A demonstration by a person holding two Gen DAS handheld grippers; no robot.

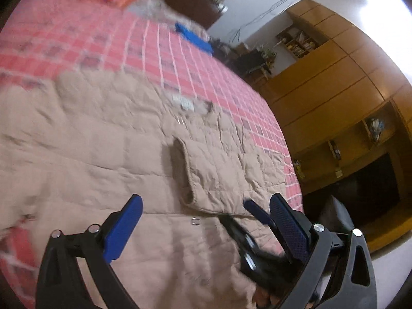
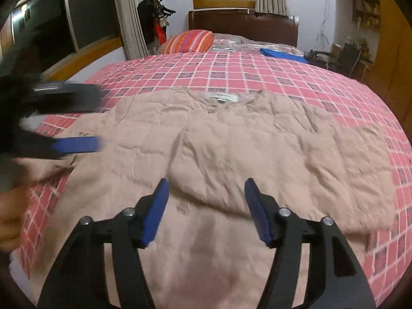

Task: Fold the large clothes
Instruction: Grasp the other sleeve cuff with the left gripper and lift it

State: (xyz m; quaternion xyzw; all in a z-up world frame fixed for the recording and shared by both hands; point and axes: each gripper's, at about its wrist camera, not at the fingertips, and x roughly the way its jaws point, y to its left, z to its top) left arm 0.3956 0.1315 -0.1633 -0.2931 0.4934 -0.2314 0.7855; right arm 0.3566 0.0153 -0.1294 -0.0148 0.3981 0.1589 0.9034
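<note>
Overhead, both tongs (image 2: 206, 211) gaping, beige jacket (image 2: 231, 149) flat, checked bedspread (image 2: 257, 72) bordering.

We see a beige quilted jacket (image 2: 231, 154) lying flat on the bed, collar label away from us, one sleeve folded across its front, fabric wrinkled.

Striped pillow (image 2: 190, 41) on checked bedspread (image 2: 257, 72).

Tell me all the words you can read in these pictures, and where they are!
None can be read.
The white neck label on the beige jacket bears print, but it is too small and blurred to read.
In the left wrist view, the same label is smeared by motion.
</note>
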